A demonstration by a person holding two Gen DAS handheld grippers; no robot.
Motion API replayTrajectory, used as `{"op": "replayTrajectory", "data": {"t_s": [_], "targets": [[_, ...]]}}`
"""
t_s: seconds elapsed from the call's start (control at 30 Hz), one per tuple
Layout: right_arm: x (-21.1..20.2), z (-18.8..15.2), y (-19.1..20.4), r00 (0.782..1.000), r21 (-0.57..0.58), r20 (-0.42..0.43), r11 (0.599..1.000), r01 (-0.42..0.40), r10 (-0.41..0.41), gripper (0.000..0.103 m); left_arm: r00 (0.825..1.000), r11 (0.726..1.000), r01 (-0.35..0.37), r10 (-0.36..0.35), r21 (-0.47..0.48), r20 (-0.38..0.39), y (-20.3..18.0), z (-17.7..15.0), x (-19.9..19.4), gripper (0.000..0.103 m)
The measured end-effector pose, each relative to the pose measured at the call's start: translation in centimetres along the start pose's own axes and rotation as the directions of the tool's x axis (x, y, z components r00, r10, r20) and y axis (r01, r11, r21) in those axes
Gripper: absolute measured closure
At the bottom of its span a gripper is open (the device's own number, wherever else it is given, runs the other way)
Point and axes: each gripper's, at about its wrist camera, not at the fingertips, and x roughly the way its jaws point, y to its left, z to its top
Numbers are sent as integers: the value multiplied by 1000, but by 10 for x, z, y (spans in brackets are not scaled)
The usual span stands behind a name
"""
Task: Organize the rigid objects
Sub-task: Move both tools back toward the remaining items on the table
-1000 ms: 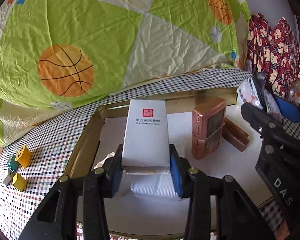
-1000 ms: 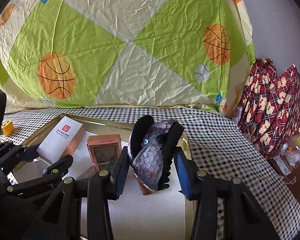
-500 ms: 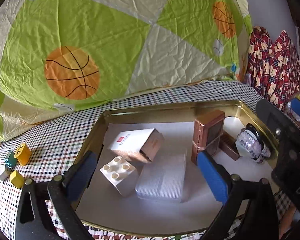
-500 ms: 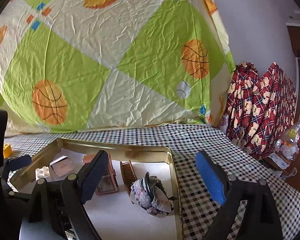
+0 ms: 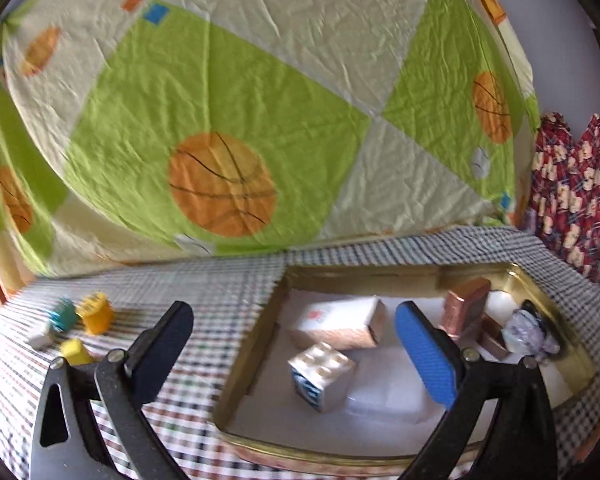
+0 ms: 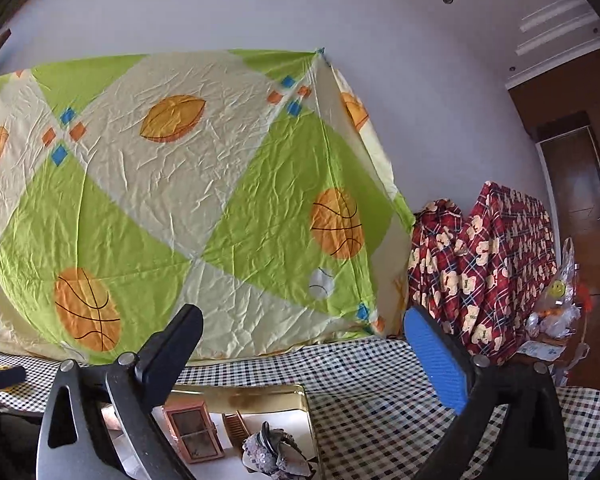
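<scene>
A gold metal tray (image 5: 260,332) lies on the checkered cloth. In it are a white box (image 5: 336,322), a white building brick (image 5: 322,374), a flat clear plastic case (image 5: 388,400), a copper-coloured box (image 5: 464,308) and a sequinned hair clip (image 5: 528,334). My left gripper (image 5: 288,344) is open and empty, raised over the tray's left edge. Small yellow, teal and white blocks (image 5: 92,314) lie on the cloth to its left. My right gripper (image 6: 304,344) is open and empty, raised above the tray (image 6: 260,394), with the copper box (image 6: 194,428) and hair clip (image 6: 276,454) below it.
A green and cream bedsheet with basketball prints (image 5: 220,184) hangs behind the table. Red patterned fabric (image 6: 488,272) is piled at the right, with a plastic bag (image 6: 556,308) beside it. A dark wooden door (image 6: 580,208) stands at the far right.
My left gripper let go of the white box into the tray, opened and swung left. My right gripper let go of the hair clip into the tray, opened and rose.
</scene>
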Motion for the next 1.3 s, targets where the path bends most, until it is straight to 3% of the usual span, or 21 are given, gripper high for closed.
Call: {"op": "replayTrajectory", "data": {"t_s": [0.2,0.4,0.63,0.87,1.03,1.3], "targets": [[6,0,-1,999,-2,-36,1000,15,-15,1,1000,1000,11,-11,-18,5,14,-1,-4,1],[-6,0,8,999,-47,15,998,40,-40,1,999,997,8,-4,-79,48,30,-6,-18,1],[-19,1,26,997,-131,78,991,21,-11,1,999,997,5,-2,-82,39,50,-12,-25,1],[-36,-3,54,987,-257,142,966,-36,75,1,997,996,-62,65,-71,48,74,-14,-29,1],[-42,-7,79,983,-320,102,941,-111,151,1,993,992,-96,101,-84,55,95,-15,-30,1],[-32,-6,99,980,-139,-22,971,-197,195,1,988,988,-132,137,-78,65,123,-17,-32,1]]}}
